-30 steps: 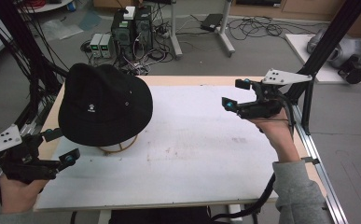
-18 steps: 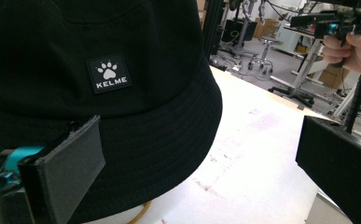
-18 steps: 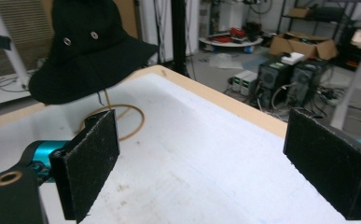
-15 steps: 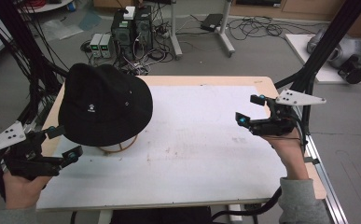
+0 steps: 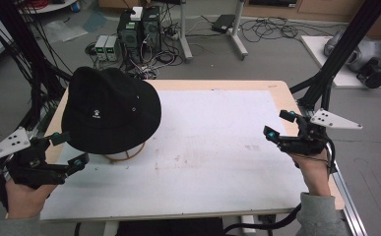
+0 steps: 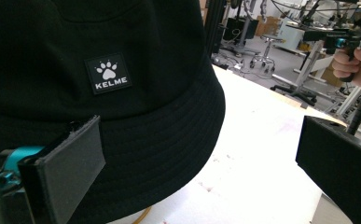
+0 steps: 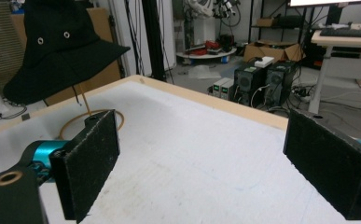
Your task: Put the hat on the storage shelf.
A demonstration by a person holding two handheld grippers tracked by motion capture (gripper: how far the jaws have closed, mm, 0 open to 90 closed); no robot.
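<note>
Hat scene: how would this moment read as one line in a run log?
hat: on stand, table's left | left gripper: open, near brim, not touching | right gripper: open, over table's right edge, holding nothing

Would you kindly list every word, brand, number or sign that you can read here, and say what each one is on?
"KELME", under a white paw print: on the square black patch sewn to the black fabric bucket hat.
The same patch in the high view: too small to read.
No other legible text.
</note>
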